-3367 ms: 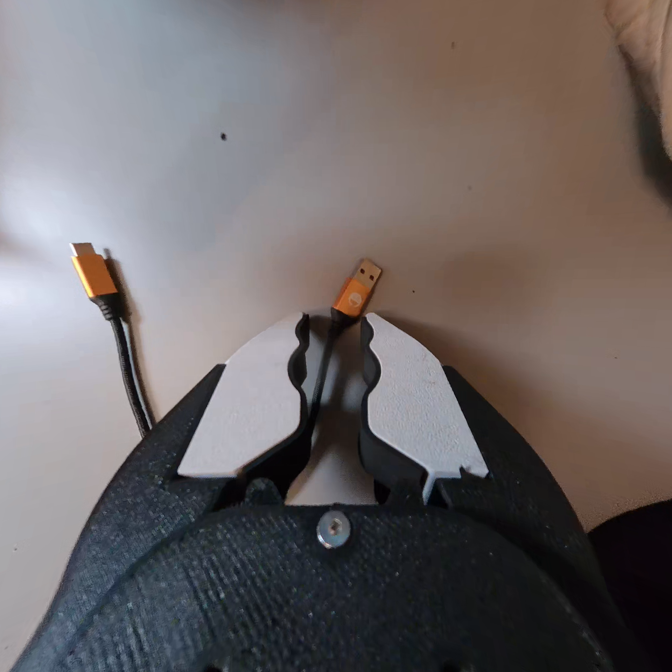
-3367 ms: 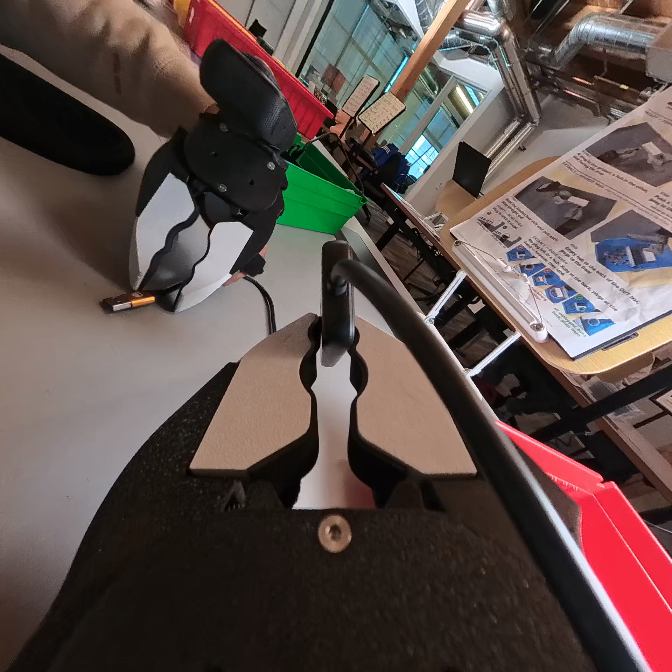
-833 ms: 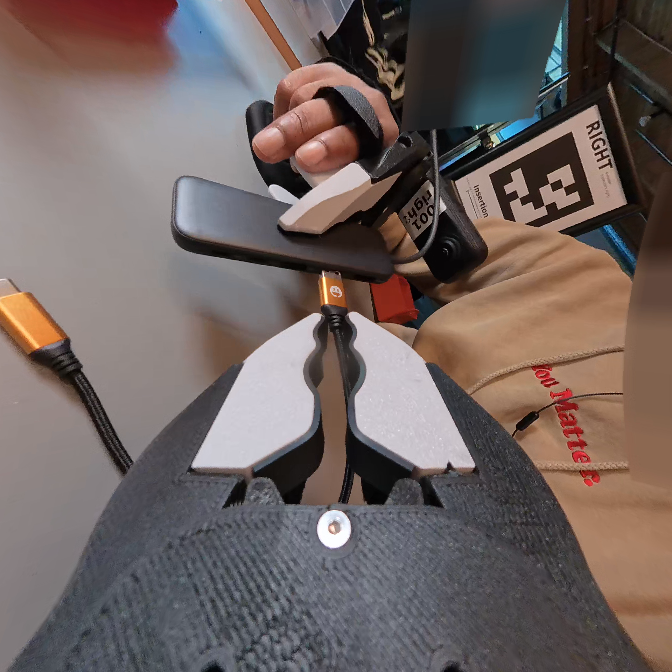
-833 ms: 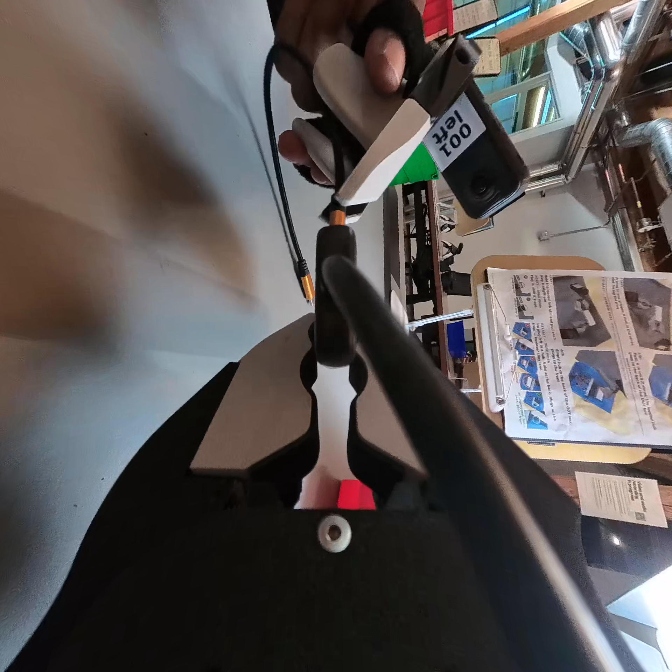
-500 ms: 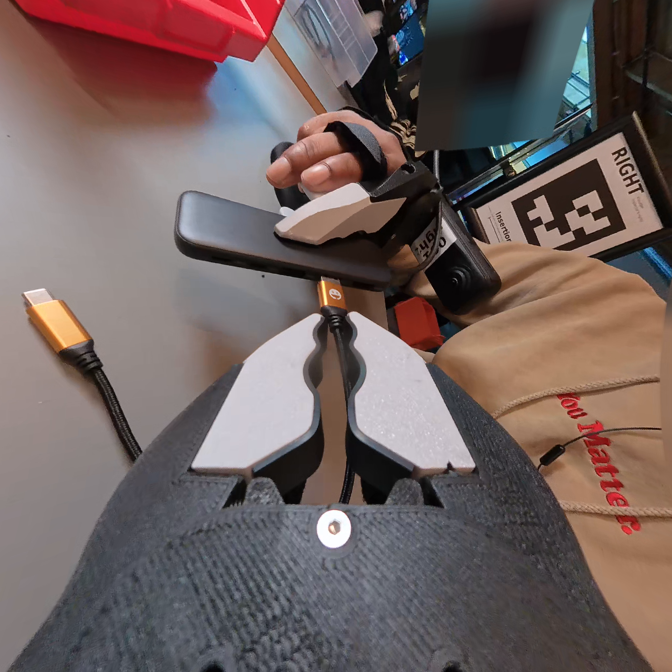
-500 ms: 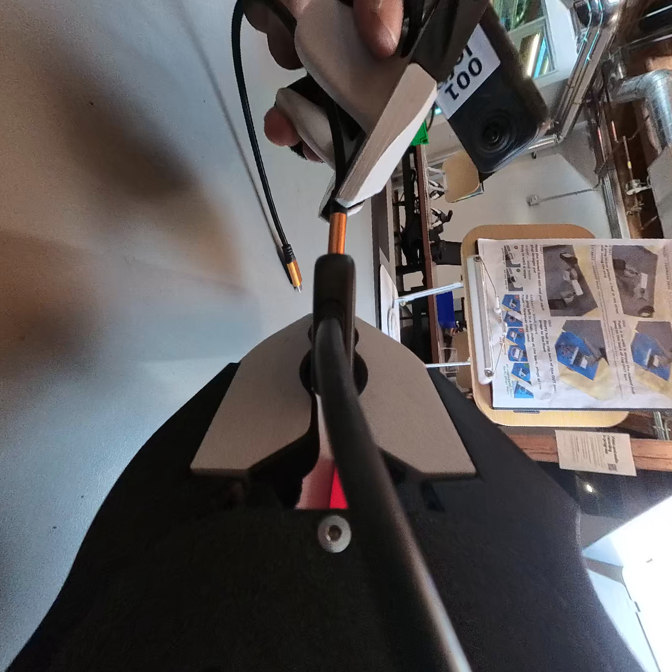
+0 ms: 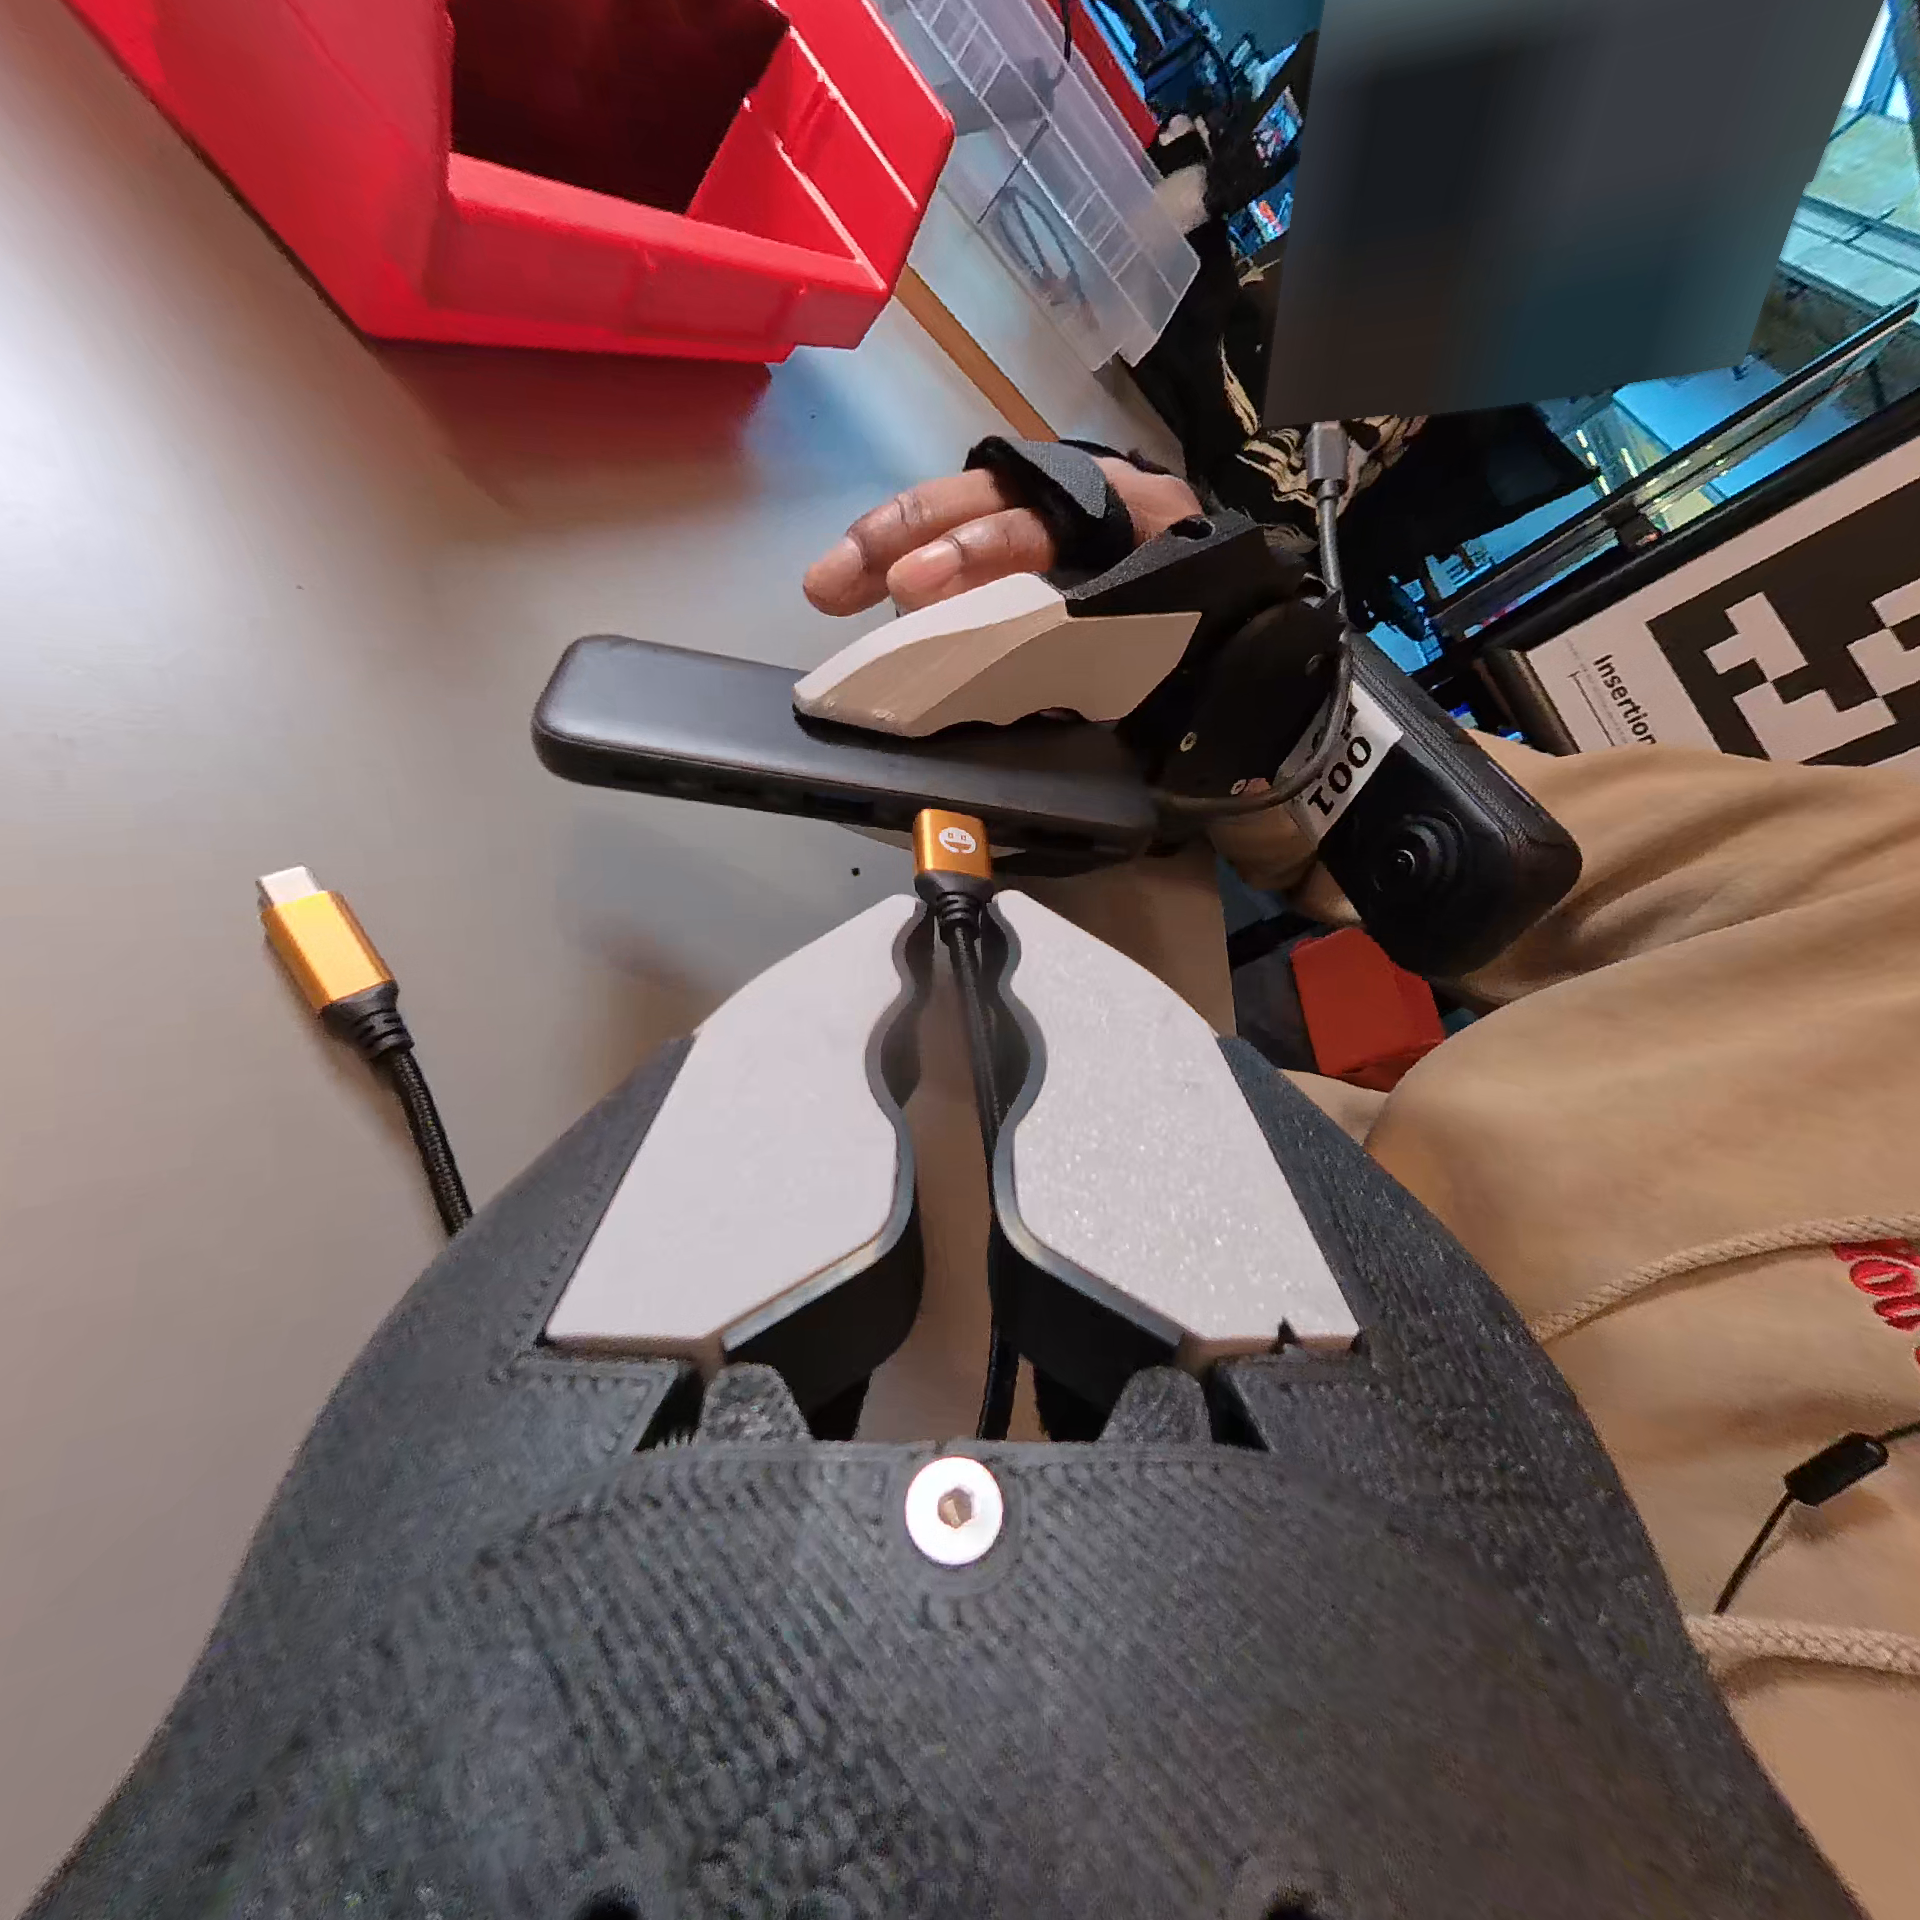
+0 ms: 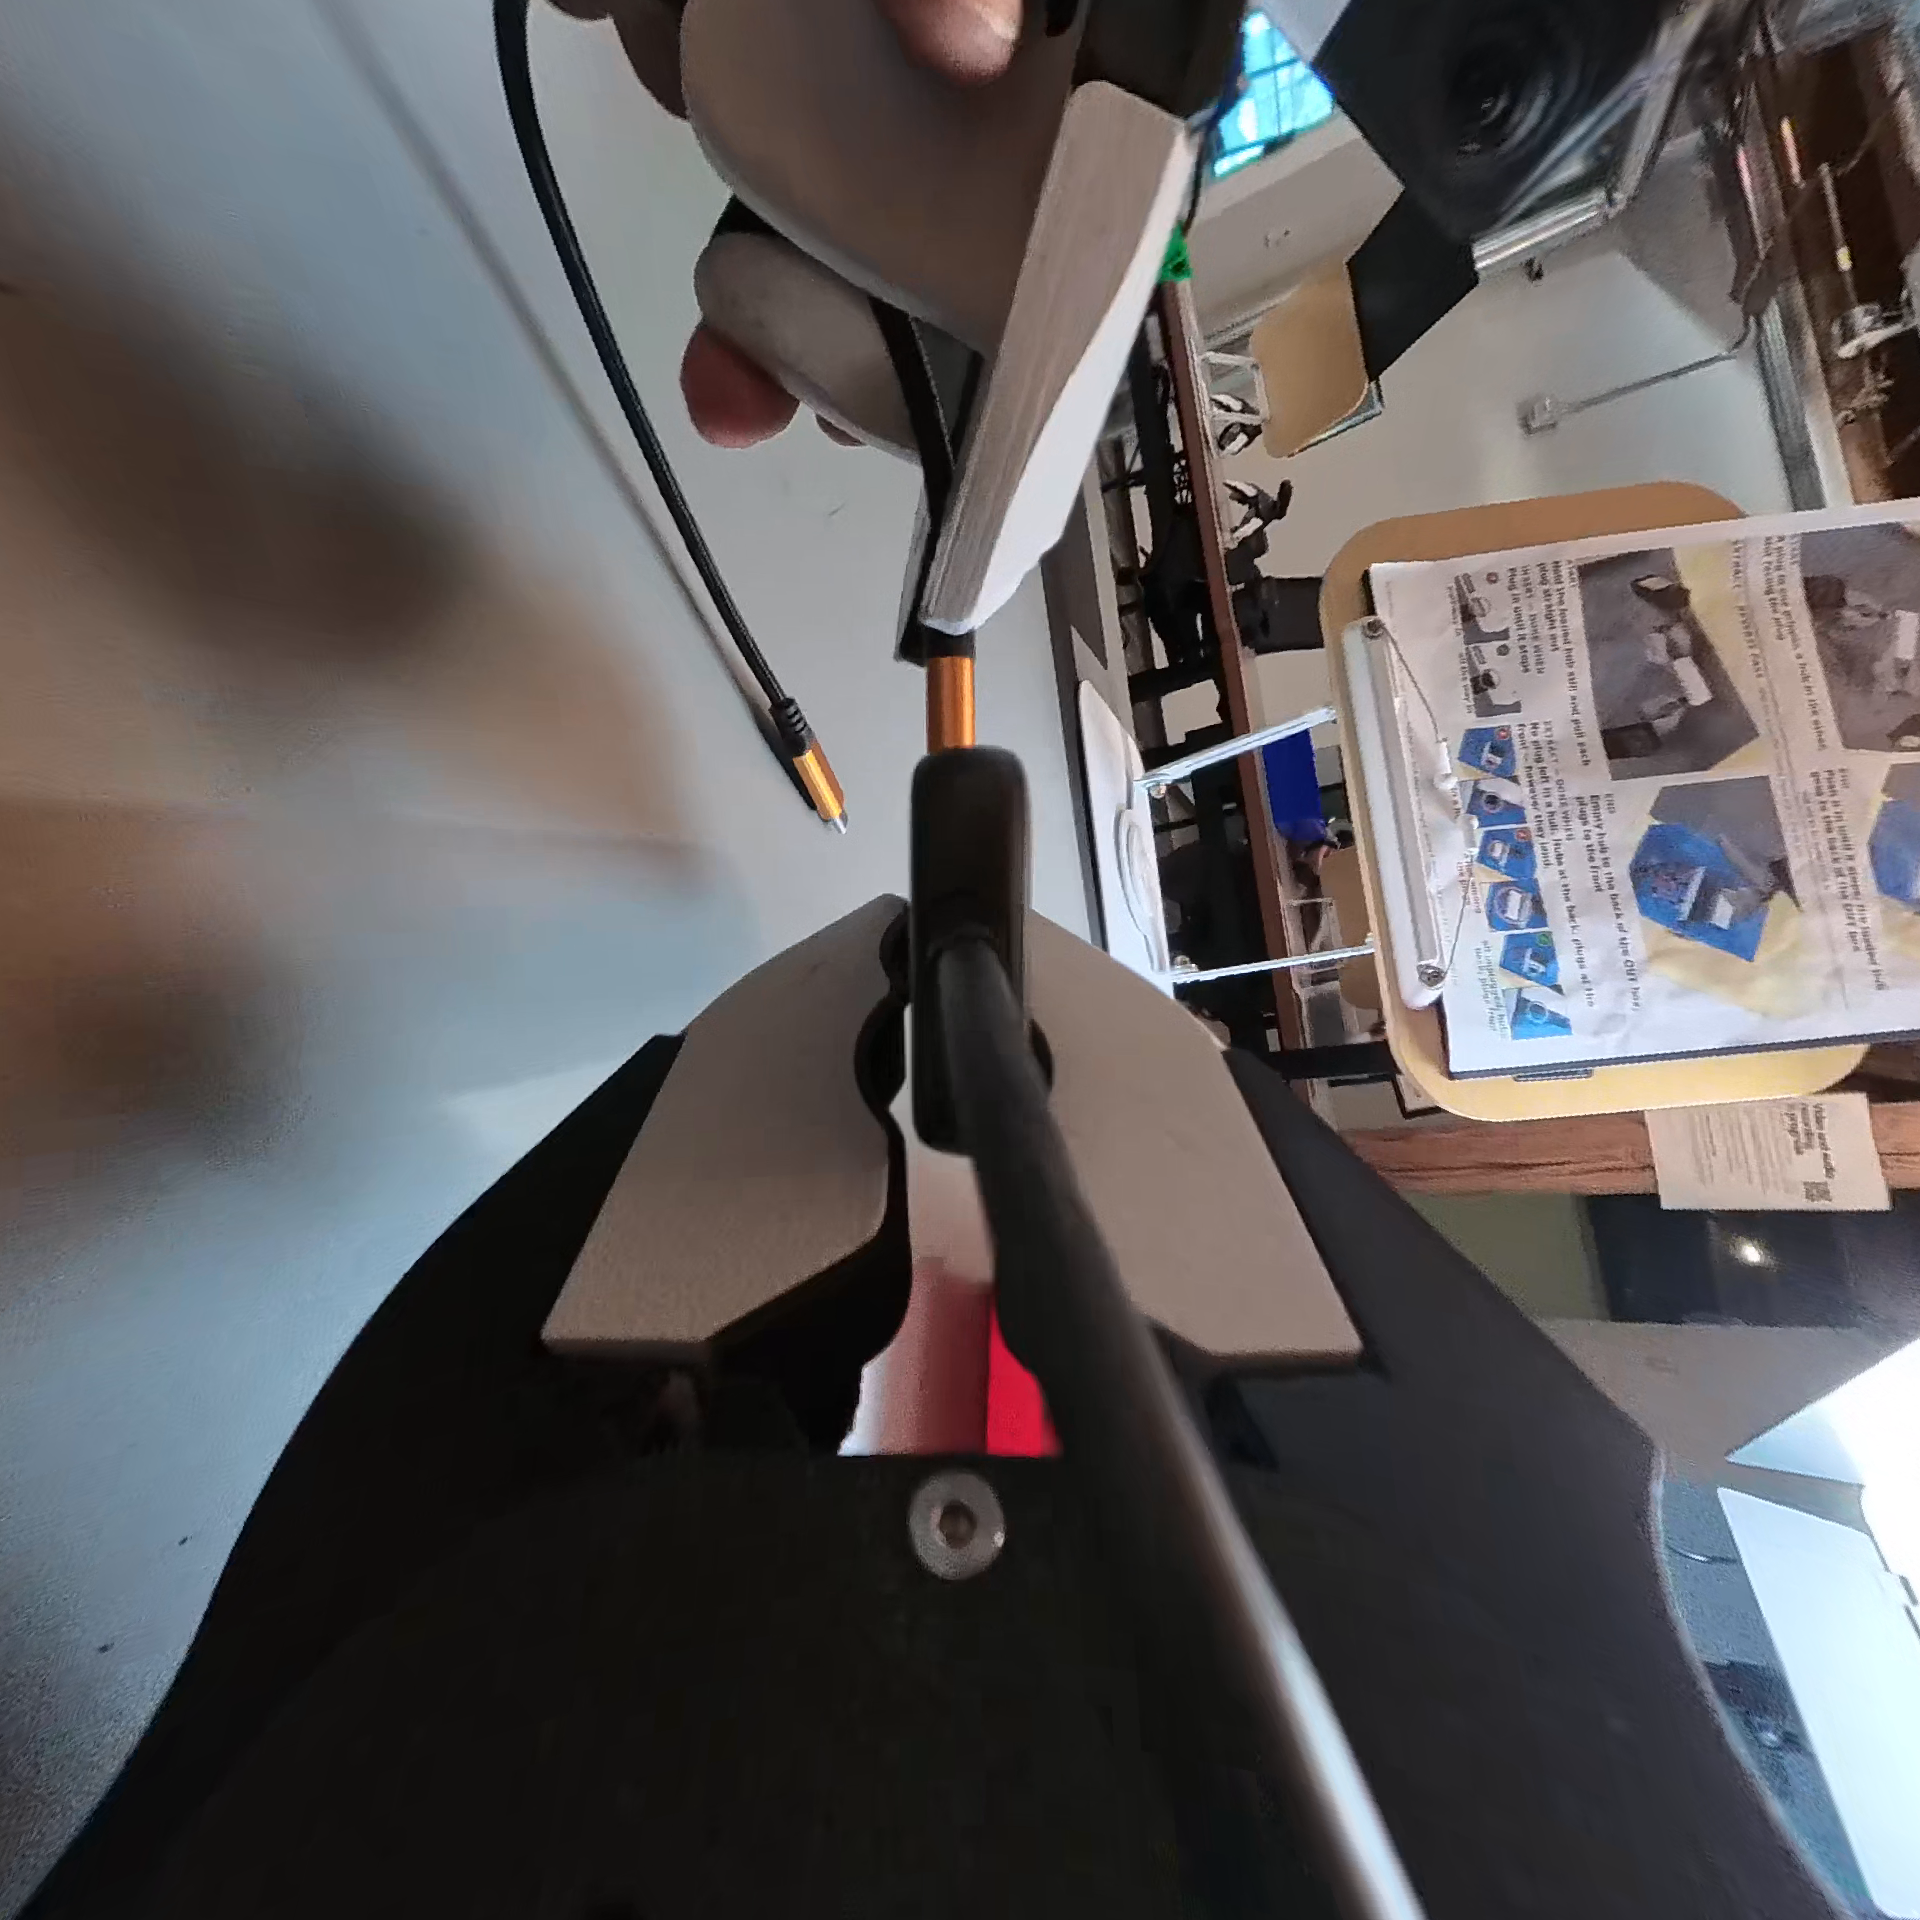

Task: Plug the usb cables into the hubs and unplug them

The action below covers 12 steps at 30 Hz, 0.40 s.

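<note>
Left wrist view: the left gripper [image 7: 954, 914] is clenched on the braided cable just behind its orange USB-A plug [image 7: 951, 842], at frame centre. A moment ago the plug only met the black hub [image 7: 727, 727]; now its metal tip is buried in a side port, so insertion looks done. The orange USB-C plug [image 7: 322, 951] lies loose at left.

Right wrist view: the right gripper [image 8: 961, 935] grasps the hub edge-on, mid-frame.

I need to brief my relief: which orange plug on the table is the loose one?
Start from the red bin at the far side of the grey table. Nearer, left of the left gripper, lies the loose plug. Unlike the orange plug mated to the black hub, it rests free.
</note>
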Tool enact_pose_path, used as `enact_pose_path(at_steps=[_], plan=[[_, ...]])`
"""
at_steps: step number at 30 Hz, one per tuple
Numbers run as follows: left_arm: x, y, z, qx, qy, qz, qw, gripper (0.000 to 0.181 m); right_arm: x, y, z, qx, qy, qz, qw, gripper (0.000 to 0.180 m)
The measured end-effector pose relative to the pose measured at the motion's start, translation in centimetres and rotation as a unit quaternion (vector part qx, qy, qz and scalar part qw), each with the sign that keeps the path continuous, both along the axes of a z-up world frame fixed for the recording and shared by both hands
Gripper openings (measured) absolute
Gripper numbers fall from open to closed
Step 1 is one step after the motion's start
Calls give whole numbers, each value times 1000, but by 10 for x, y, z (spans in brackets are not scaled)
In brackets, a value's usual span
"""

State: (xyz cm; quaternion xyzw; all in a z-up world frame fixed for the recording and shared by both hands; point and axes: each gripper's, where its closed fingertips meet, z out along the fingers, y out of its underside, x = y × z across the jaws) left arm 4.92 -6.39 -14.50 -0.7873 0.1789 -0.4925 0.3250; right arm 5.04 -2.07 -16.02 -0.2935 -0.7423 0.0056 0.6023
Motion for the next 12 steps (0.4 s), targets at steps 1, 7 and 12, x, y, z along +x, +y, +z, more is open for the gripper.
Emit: enact_pose_path(at_steps=[1, 7, 12], plan=[[0, 1, 0, 8, 5, -1, 1000, 8, 0, 0, 2, -4, 7, 3, 1000, 14], [-38, 8, 47, 193, 108, 41, 974, 20, 7, 4, 14, -69, 37, 6, 997, 12], [-185, 15, 108, 281, 292, 229, 885, 29, 16, 20, 36, -193, 109, -6, 975, 12]])
